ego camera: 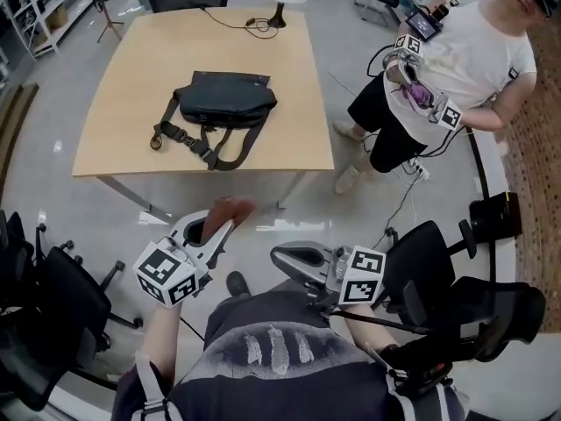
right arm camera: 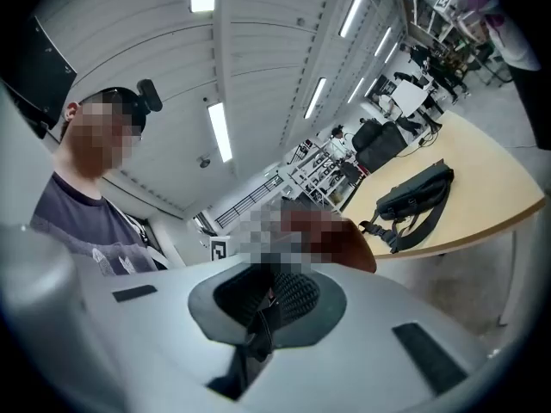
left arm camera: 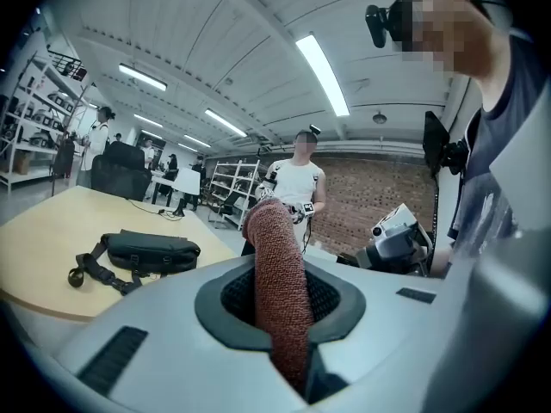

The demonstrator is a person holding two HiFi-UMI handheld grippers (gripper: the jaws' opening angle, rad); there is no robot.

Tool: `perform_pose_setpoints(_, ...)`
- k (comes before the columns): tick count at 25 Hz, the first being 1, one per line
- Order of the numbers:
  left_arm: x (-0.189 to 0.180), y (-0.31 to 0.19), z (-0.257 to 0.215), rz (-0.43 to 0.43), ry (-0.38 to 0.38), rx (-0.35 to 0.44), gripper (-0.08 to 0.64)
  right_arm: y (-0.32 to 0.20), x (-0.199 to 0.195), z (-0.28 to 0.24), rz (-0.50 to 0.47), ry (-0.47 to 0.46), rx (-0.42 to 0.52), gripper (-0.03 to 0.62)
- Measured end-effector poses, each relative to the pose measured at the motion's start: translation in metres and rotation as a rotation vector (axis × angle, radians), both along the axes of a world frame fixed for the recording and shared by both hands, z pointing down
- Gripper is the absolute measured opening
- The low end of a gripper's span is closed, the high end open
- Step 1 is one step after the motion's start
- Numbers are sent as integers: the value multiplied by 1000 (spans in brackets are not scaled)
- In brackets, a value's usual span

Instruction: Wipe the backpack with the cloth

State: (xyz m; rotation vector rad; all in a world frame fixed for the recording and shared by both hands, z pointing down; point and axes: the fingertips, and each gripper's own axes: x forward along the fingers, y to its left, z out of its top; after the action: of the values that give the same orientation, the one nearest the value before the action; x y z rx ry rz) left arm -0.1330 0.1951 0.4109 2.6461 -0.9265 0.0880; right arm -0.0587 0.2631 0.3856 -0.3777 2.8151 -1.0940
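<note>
Pale wooden table (ego camera: 123, 86) ahead, bearing the black backpack (ego camera: 223, 99) near its middle, straps splayed toward the near edge. Closer in, well short of the table: left gripper (ego camera: 219, 222), clamped tight on a reddish-brown cloth (left arm camera: 280, 299) sticking up between its jaws; right gripper (ego camera: 289, 257) beside it, closed on nothing.

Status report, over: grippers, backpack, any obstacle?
Left gripper shut on cloth. Right gripper shut, empty. Backpack on table, not yet reached. Person standing beside table.

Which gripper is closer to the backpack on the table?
Left. The left gripper, clamping the cloth, is straight before the backpack; the right gripper is further back and right.
</note>
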Motion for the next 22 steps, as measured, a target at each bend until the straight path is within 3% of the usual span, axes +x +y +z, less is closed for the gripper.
perform_pose_setpoints(5, -9, -51, 6, -4, 25, -29, 55, -40, -20, 19, -6, 53, -24, 2)
perform_pose_setpoints(14, 20, -176, 14, -37, -49, -46, 55, -165, -15, 31, -70, -23, -38, 2)
perform_pose_setpoints(22, 76, -309, 39, -107, -109, -142, 55, -273, 39, 35, -201, -30, -76, 2)
